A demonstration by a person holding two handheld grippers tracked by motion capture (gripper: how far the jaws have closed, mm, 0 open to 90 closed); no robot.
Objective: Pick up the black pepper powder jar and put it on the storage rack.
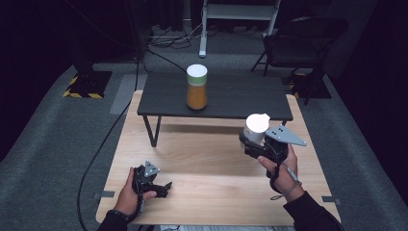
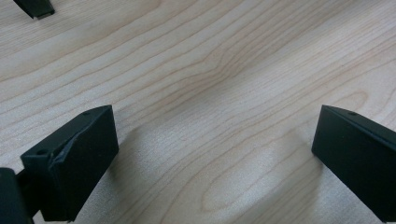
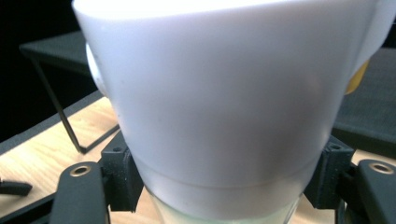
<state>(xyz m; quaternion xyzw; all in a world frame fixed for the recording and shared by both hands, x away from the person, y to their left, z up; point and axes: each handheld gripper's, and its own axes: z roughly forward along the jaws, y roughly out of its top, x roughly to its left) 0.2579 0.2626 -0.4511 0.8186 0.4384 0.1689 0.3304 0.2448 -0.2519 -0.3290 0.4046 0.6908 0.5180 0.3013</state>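
Now right claw (image 1: 253, 140) clamps white cup (image 1: 255, 126) aloft; left claw (image 1: 166, 186) low, agape.

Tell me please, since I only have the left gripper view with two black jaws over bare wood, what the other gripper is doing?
Observer: The right gripper is shut on a white cup, its jaws clamped on the cup's lower part.
Operator: Thank you. Is the cup on the table?
Observer: From the high view it looks held above the light wooden table, near its right side.
Operator: Is anything else nearby?
Observer: A jar of orange contents with a white lid stands upright on a low black shelf at the table's far end.
Operator: And my gripper?
Observer: The left gripper is open, low at the table's near left corner, holding nothing.
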